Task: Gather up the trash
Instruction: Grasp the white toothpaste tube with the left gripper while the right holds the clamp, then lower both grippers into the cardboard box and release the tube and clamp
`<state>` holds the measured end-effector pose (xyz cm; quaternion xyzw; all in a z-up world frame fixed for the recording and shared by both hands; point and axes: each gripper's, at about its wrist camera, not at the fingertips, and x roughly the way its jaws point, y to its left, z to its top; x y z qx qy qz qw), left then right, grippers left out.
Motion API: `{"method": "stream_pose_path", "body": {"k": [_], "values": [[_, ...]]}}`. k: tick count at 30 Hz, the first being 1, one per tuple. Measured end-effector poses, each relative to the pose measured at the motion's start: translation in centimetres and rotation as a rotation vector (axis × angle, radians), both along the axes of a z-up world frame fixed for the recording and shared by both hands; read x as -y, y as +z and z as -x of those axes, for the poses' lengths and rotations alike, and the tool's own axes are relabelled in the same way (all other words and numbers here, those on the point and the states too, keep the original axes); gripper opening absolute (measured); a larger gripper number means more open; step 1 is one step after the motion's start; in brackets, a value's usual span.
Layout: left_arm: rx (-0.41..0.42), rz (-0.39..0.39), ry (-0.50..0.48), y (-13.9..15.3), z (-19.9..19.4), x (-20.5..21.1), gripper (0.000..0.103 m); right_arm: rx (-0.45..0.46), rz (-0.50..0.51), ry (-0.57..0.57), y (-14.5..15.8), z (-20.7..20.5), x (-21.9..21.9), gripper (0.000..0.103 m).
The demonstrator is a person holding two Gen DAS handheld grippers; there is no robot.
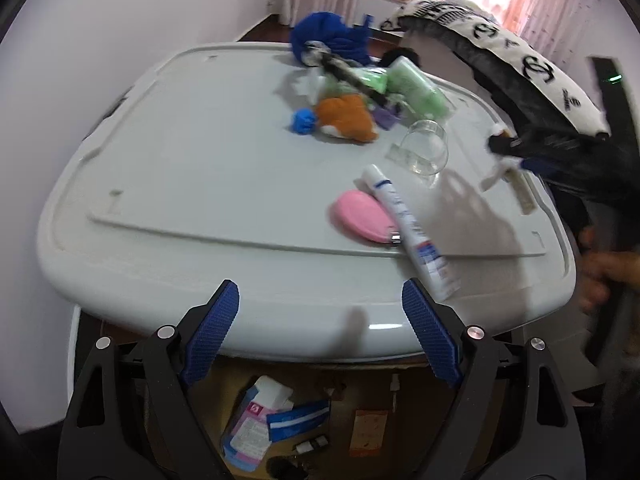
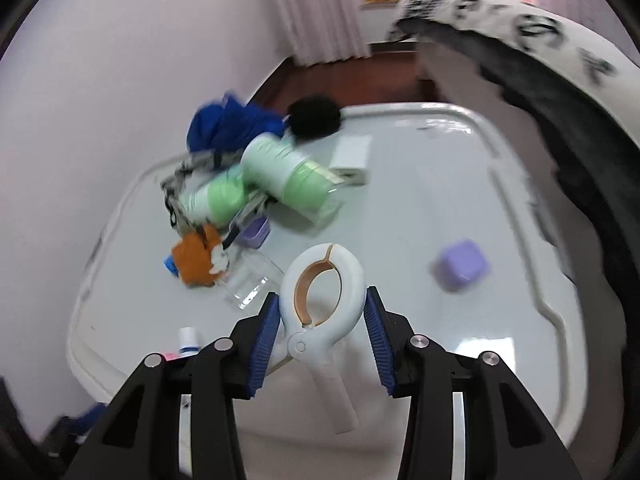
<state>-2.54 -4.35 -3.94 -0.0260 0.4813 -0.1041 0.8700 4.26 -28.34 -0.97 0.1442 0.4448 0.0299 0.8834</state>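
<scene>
My left gripper is open and empty at the near edge of the white table. Below it a cardboard box holds packets and small bottles. A white tube and a pink oval case lie close ahead on the table. My right gripper is shut on a large white clip and holds it above the table. In the left wrist view the right gripper shows at the table's right edge with the clip.
A clear glass lies on its side. Further back a pile holds green rolls, an orange plush toy, a blue ball and blue cloth. A purple cube and a white box sit on the right.
</scene>
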Motion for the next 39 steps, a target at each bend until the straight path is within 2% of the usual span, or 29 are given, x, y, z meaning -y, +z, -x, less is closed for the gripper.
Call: {"method": "stream_pose_path", "body": {"k": [4, 7, 9, 11, 14, 17, 19, 20, 22, 23, 24, 25, 28, 30, 39], "values": [[-0.008, -0.060, -0.043, -1.2, -1.0, 2.4, 0.082, 0.073, 0.002, 0.022, 2.3, 3.2, 0.1, 0.043], [0.015, 0.002, -0.038, -0.7, -1.1, 3.8, 0.082, 0.094, 0.003, 0.046, 2.8, 4.3, 0.6, 0.043], [0.049, 0.009, -0.030, 0.0, -1.2, 4.8, 0.082, 0.083, -0.015, 0.037, 2.9, 4.9, 1.7, 0.043], [0.016, -0.030, 0.007, -0.3, -1.8, 6.4, 0.082, 0.062, -0.065, 0.006, 2.6, 4.9, 3.0, 0.043], [-0.092, -0.019, 0.086, -2.4, -3.0, 8.0, 0.083, 0.052, -0.115, -0.024, 2.5, 4.8, 4.3, 0.043], [-0.045, -0.090, 0.158, -2.5, -3.2, 9.4, 0.080, 0.064, -0.120, -0.033, 2.8, 4.8, 4.7, 0.043], [-0.039, -0.090, 0.218, -2.4, -3.2, 9.5, 0.073, 0.059, -0.134, -0.036, 2.7, 4.9, 4.8, 0.043], [-0.033, -0.086, 0.237, -2.3, -3.0, 9.3, 0.066, 0.059, -0.139, -0.038, 2.8, 4.9, 4.9, 0.043], [-0.021, -0.067, 0.230, -2.2, -2.3, 8.1, 0.047, 0.065, -0.143, -0.037, 2.9, 5.0, 4.9, 0.043], [-0.005, -0.031, 0.205, -1.9, -1.9, 7.1, 0.026, 0.070, -0.144, -0.036, 3.1, 5.0, 4.9, 0.043], [0.007, 0.010, 0.160, -1.9, -1.6, 6.3, 0.024, 0.076, -0.146, -0.036, 3.2, 5.0, 4.8, 0.043], [0.007, 0.045, 0.116, -2.1, -1.6, 5.5, 0.024, 0.080, -0.150, -0.034, 3.3, 5.0, 4.7, 0.043], [0.001, 0.105, 0.074, -2.3, -1.2, 3.6, 0.023, 0.083, -0.159, -0.034, 3.4, 5.0, 4.3, 0.043], [-0.003, 0.171, 0.029, -2.0, -0.5, 2.4, 0.023, 0.081, -0.158, -0.033, 3.3, 4.9, 4.0, 0.043], [0.200, 0.109, -0.098, 2.7, 4.4, 1.2, 0.023, 0.078, -0.147, 0.011, 3.2, 5.0, 1.4, 0.043]]}}
